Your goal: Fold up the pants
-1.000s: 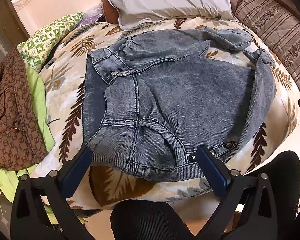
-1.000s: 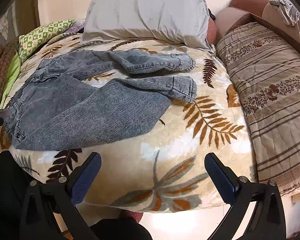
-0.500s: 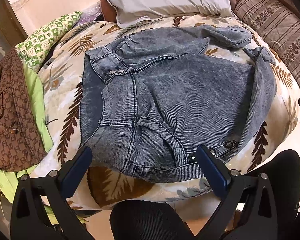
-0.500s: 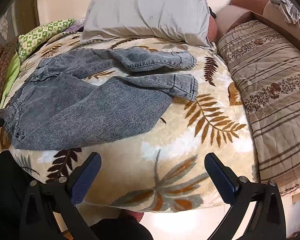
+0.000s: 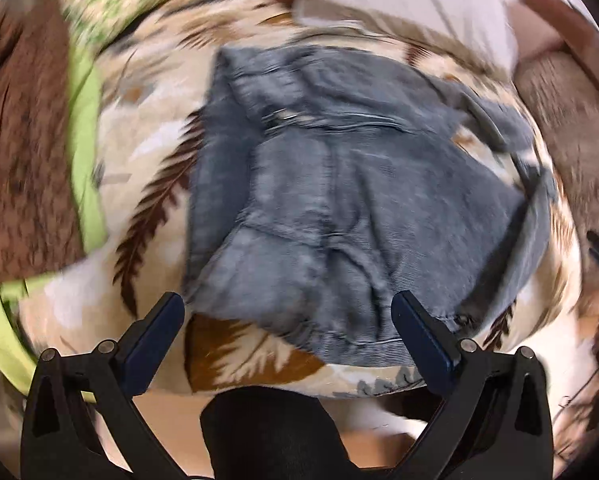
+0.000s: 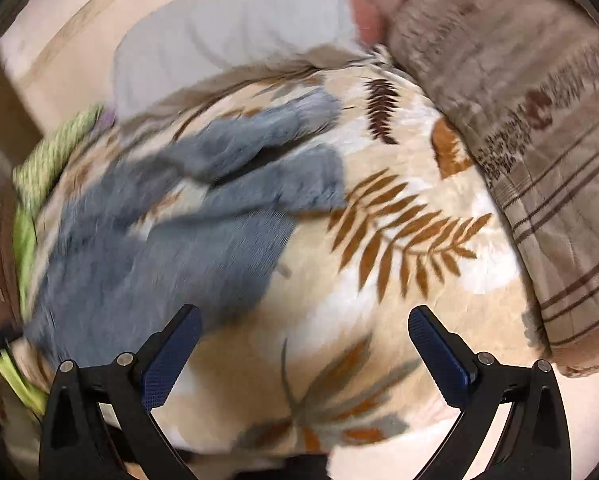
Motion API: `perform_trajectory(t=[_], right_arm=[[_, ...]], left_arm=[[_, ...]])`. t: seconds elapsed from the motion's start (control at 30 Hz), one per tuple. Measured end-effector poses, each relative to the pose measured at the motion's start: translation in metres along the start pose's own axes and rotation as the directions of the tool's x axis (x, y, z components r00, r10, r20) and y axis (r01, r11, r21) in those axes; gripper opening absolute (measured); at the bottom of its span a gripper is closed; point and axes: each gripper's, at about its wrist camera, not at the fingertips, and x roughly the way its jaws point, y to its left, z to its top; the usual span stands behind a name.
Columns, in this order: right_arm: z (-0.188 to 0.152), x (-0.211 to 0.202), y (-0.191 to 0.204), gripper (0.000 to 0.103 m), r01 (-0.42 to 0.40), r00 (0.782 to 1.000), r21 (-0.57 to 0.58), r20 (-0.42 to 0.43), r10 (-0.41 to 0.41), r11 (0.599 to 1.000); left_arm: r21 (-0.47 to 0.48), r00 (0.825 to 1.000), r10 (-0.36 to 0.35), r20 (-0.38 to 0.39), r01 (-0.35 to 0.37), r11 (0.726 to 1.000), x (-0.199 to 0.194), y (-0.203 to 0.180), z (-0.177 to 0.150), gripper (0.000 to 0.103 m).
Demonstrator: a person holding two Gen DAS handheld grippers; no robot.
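Note:
Grey-blue denim pants [image 5: 339,208] lie crumpled on the leaf-print blanket [image 5: 147,184], waistband towards me in the left wrist view. My left gripper [image 5: 287,312] is open and empty, its jaws wide either side of the waistband's near edge. In the right wrist view the pants [image 6: 171,240] spread left with both legs pointing to the far right. My right gripper [image 6: 303,332] is open and empty over the blanket [image 6: 399,288], its left fingertip near the pants' edge. Both views are motion-blurred.
A grey pillow [image 6: 235,40] lies at the head of the bed. A striped brown cushion [image 6: 539,120] lines the right side. Brown patterned fabric [image 5: 19,160] and green cloth [image 5: 83,152] lie on the left. My dark knee [image 5: 267,432] shows below.
Both grippers have swung quickly and tilted, blurring the views. The left moved forward and rightward over the waistband; the right rotated and moved closer to the blanket. Both stay open. The pants have not moved.

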Motion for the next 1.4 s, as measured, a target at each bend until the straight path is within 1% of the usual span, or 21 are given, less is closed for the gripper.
perform_trajectory(t=[0.13, 0.27, 0.43, 0.47, 0.5, 0.53, 0.57, 0.6, 0.63, 0.67, 0.7, 0.77, 0.87, 0.97, 1.13, 1.2, 1.23, 1.3, 1.33, 1.37, 1.4], right_arm=[[0.027, 0.027, -0.009, 0.103, -0.090, 0.995, 0.111, -0.030, 0.094, 0.990], [0.046, 0.068, -0.018, 0.103, -0.148, 0.984, 0.261, -0.056, 0.168, 0.954], [0.051, 0.108, -0.040, 0.103, -0.245, 0.956, 0.501, -0.017, 0.292, 0.830], [0.051, 0.113, -0.043, 0.102, -0.272, 0.949, 0.529, 0.012, 0.314, 0.804], [0.051, 0.113, -0.044, 0.099, -0.278, 0.949, 0.535, 0.024, 0.315, 0.798], [0.051, 0.113, -0.045, 0.094, -0.276, 0.951, 0.533, 0.029, 0.308, 0.800], [0.053, 0.113, -0.044, 0.075, -0.273, 0.953, 0.516, 0.026, 0.303, 0.812], [0.055, 0.111, -0.043, 0.060, -0.274, 0.952, 0.504, 0.023, 0.304, 0.819], [0.056, 0.106, -0.042, 0.032, -0.284, 0.950, 0.480, 0.027, 0.310, 0.830], [0.058, 0.095, -0.042, 0.020, -0.306, 0.947, 0.449, 0.048, 0.319, 0.840], [0.061, 0.076, -0.043, 0.019, -0.318, 0.947, 0.405, 0.086, 0.311, 0.857], [0.062, 0.040, -0.049, 0.017, -0.324, 0.945, 0.336, 0.147, 0.291, 0.884], [0.048, -0.004, -0.069, 0.016, -0.288, 0.952, 0.290, 0.192, 0.240, 0.913], [0.015, -0.028, -0.106, 0.016, -0.206, 0.972, 0.321, 0.174, 0.156, 0.924], [-0.045, -0.015, -0.150, 0.017, -0.109, 0.994, 0.420, 0.060, 0.093, 0.901], [-0.060, -0.009, -0.154, 0.024, -0.063, 0.998, 0.424, 0.008, 0.066, 0.903], [-0.063, -0.011, -0.152, 0.025, -0.045, 0.999, 0.419, 0.002, 0.048, 0.907], [-0.058, -0.031, -0.152, 0.027, -0.030, 0.999, 0.405, 0.047, 0.012, 0.914], [-0.054, -0.043, -0.150, 0.032, -0.038, 0.996, 0.393, 0.087, 0.004, 0.919], [-0.045, -0.054, -0.148, 0.045, -0.045, 0.991, 0.373, 0.131, -0.005, 0.927], [-0.035, -0.060, -0.146, 0.065, -0.054, 0.987, 0.352, 0.158, -0.003, 0.935]], left_arm=[[-0.145, 0.995, -0.079, -0.064, 0.069, 0.987, 0.014, 0.027, -0.010, 0.103], [-0.255, 0.977, -0.176, -0.119, 0.141, 0.956, 0.038, 0.032, -0.019, 0.103], [-0.324, 0.954, -0.277, -0.120, 0.226, 0.919, 0.056, 0.023, -0.012, 0.103], [-0.333, 0.949, -0.297, -0.111, 0.245, 0.910, 0.058, 0.019, -0.009, 0.102], [-0.336, 0.946, -0.306, -0.105, 0.256, 0.906, 0.058, 0.016, -0.007, 0.095], [-0.334, 0.947, -0.306, -0.100, 0.257, 0.907, 0.058, 0.013, -0.005, 0.091], [-0.322, 0.953, -0.287, -0.097, 0.243, 0.915, 0.057, 0.008, -0.001, 0.085], [-0.311, 0.957, -0.275, -0.090, 0.235, 0.921, 0.056, 0.005, 0.001, 0.074], [-0.301, 0.961, -0.264, -0.082, 0.229, 0.926, 0.054, 0.003, 0.004, 0.068], [-0.291, 0.965, -0.250, -0.074, 0.219, 0.931, 0.051, 0.002, 0.006, 0.053], [-0.279, 0.968, -0.240, -0.069, 0.212, 0.936, 0.048, 0.002, 0.007, 0.037], [-0.271, 0.967, -0.243, -0.071, 0.215, 0.938, 0.043, 0.005, 0.006, 0.019], [-0.255, 0.973, -0.222, -0.070, 0.197, 0.947, 0.036, 0.008, 0.001, 0.019], [-0.243, 0.975, -0.203, -0.088, 0.176, 0.954, 0.039, 0.010, -0.005, 0.019], [-0.241, 0.976, -0.169, -0.136, 0.133, 0.961, 0.046, 0.011, -0.016, 0.019], [-0.228, 0.974, -0.175, -0.147, 0.139, 0.964, 0.042, 0.013, -0.019, 0.020], [-0.215, 0.971, -0.187, -0.148, 0.153, 0.964, 0.037, 0.014, -0.020, 0.020], [-0.166, 0.971, -0.214, -0.109, 0.195, 0.967, 0.018, 0.017, -0.024, 0.020], [-0.145, 0.972, -0.221, -0.079, 0.208, 0.967, 0.007, 0.020, -0.025, 0.022], [-0.127, 0.974, -0.224, -0.046, 0.217, 0.968, -0.002, 0.022, -0.023, 0.027], [-0.110, 0.976, -0.218, -0.014, 0.215, 0.970, -0.010, 0.024, -0.018, 0.040]])
